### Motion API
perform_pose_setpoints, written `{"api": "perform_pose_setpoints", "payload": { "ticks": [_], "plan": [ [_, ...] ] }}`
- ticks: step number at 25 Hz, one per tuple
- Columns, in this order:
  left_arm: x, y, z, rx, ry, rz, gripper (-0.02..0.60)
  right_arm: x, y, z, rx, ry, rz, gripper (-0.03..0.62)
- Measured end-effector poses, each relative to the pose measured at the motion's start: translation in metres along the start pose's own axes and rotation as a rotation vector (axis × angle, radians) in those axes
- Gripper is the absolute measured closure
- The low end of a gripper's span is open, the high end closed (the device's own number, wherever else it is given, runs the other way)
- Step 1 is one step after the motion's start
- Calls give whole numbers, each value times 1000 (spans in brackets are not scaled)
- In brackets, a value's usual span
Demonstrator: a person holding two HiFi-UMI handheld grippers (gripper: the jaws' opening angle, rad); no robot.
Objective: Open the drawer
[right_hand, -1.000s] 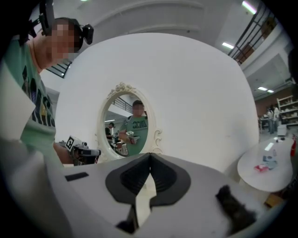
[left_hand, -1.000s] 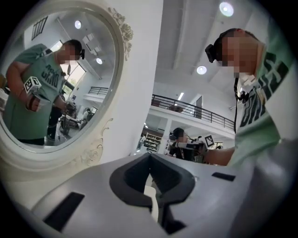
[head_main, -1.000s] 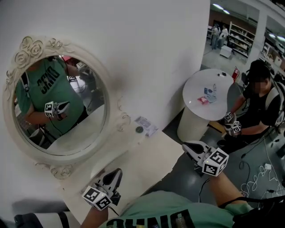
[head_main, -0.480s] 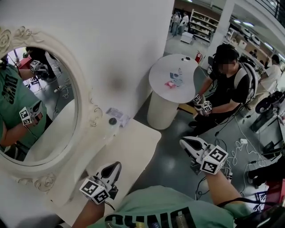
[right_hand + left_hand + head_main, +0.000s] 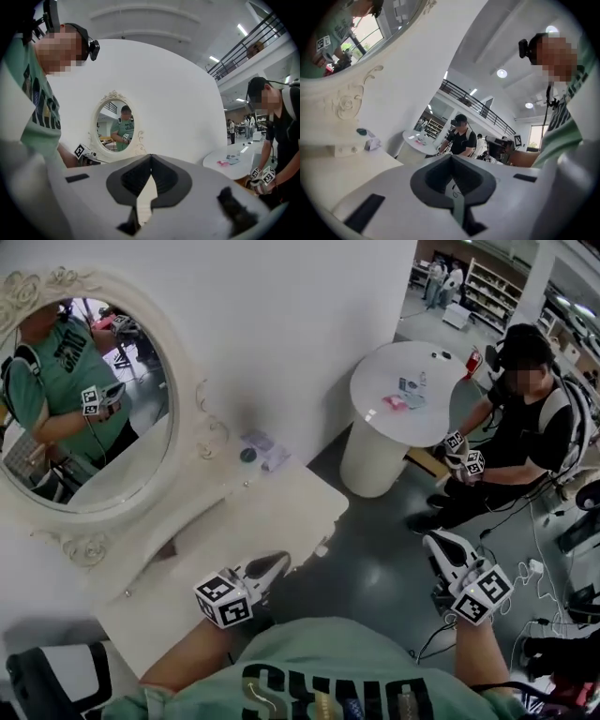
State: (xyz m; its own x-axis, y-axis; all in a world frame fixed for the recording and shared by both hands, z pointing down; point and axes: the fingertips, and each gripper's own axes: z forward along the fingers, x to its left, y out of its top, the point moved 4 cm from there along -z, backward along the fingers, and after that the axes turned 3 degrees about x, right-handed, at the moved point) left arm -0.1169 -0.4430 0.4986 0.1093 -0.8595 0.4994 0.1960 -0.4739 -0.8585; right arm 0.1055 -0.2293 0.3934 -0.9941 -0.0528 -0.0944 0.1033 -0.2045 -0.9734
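— Where is the drawer?
— Its front hides under the table (image 5: 253, 521) edge, just below the left gripper (image 5: 278, 562) jaws. Those and the right gripper (image 5: 437, 543) jaws are closed, empty.
— Handling?
— Likely light, rigid, sliding straight; pull its unseen knob.

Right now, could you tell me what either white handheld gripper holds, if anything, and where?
Nothing is held: the white left gripper and the white right gripper both have jaws shut together, empty.
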Motion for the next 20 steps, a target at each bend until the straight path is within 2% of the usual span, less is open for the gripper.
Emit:
{"api": "perform_pose_setpoints", "payload": {
  "ticks": [4,8,12,15,17,20],
  "plan": [
    [-24,-54,52,47,119,-79,572,-40,-26,-51,38,42,-51,583],
    [-27,-111,92,144,242,-157,572,-75,-54,-96,73,84,-49,583],
    [0,-170,98,256,347,-327,572,-100,-77,-115,67,73,41,583],
    [34,-204,91,297,438,-438,571,-106,-86,-112,52,40,66,583],
    [59,-221,87,308,511,-483,547,-105,-94,-108,41,13,92,583],
    [93,-248,82,349,616,-490,467,-100,-111,-107,57,-12,138,583]
  ]
}}
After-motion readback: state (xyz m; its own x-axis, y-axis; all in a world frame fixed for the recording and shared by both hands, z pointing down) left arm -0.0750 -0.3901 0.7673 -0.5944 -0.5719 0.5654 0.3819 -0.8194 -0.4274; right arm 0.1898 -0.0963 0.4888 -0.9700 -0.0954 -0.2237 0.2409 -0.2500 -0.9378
